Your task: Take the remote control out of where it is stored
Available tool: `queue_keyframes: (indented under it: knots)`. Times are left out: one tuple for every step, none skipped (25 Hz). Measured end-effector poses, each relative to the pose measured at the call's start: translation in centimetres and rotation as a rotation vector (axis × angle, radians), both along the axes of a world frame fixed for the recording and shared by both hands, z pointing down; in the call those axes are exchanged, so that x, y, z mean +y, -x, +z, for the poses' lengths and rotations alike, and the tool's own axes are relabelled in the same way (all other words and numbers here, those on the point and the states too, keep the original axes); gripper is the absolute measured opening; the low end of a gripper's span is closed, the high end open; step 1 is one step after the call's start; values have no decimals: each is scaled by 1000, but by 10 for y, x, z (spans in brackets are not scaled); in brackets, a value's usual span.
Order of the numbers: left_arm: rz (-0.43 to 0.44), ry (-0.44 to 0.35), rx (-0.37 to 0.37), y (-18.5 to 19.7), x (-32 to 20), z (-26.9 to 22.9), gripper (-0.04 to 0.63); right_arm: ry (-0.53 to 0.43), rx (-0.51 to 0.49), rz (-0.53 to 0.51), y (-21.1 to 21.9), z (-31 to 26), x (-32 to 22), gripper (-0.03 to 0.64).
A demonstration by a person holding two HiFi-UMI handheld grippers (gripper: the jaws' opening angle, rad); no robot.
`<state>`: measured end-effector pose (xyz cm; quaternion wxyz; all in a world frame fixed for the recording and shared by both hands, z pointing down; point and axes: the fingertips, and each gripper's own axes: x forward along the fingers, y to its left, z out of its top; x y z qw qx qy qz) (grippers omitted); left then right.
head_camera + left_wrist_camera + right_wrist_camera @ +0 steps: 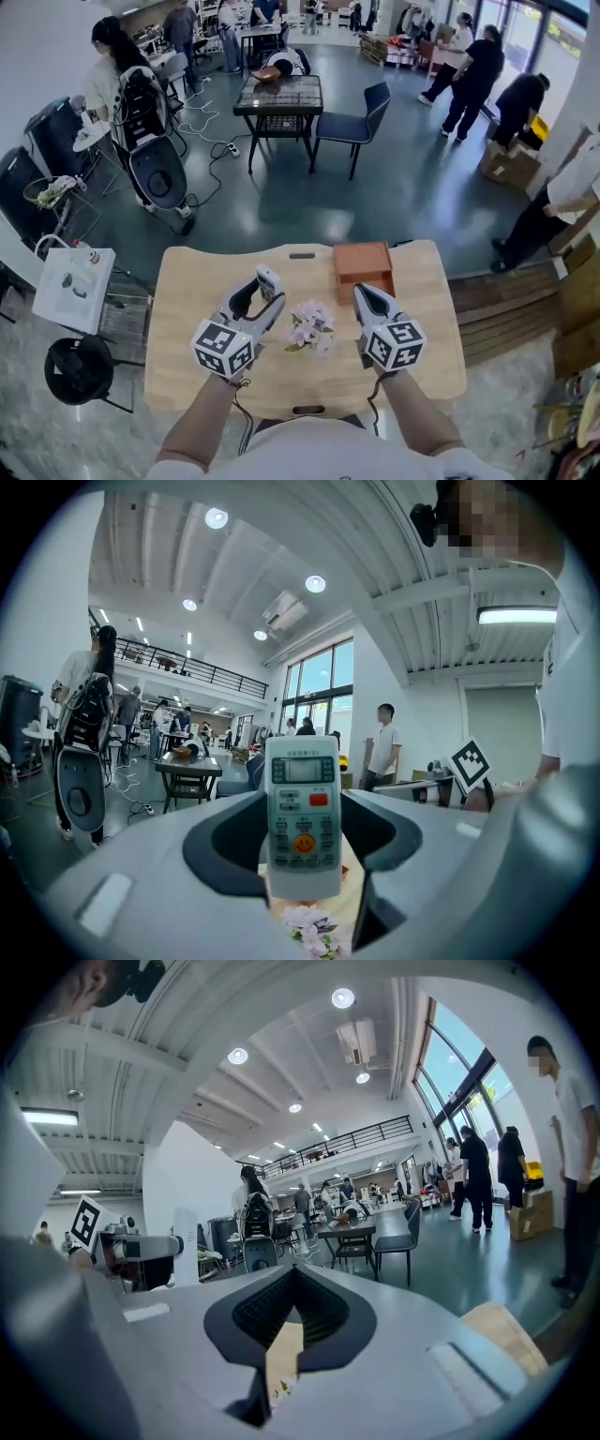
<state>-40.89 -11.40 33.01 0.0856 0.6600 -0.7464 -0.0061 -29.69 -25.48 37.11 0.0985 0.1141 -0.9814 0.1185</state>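
Observation:
A white remote control (303, 813) with a small screen, a red button and an orange smiley button stands upright between the jaws of my left gripper (305, 855), which is shut on it. In the head view the remote (268, 278) sticks up from the left gripper (266, 289) above the left-centre of the wooden table (192, 281). The brown wooden storage box (363, 267) sits at the back of the table. My right gripper (362, 296) hovers just in front of that box, jaws shut with nothing between them (281, 1335).
A small bunch of pale pink artificial flowers (311, 325) lies on the table between the two grippers. Beyond the table's far edge is grey floor with a black table (278, 97) and chair (352, 125). Several people stand around the room.

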Motion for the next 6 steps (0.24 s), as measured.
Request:
queue_keyframes:
  knots:
    - [2,-2,0,-1,4,3,245,-2,0,2,-1,3,5,26]
    - [4,-4,1,-1,9,6,245,-4,0,3,-1,5,10,26]
    - [5,-6,1,-2,13,9,245,-5,0,5,-2,8,15,26]
    - [6,-8,1,-2,17,11,245,-6,0,8,-2,10,19,26]
    - [7,-10,1,-2,20,13,245,-7,0,10,-3,11,22,26]
    - [7,-11,2,-2,23,14,245,-8,0,12,-4,13,25,26]
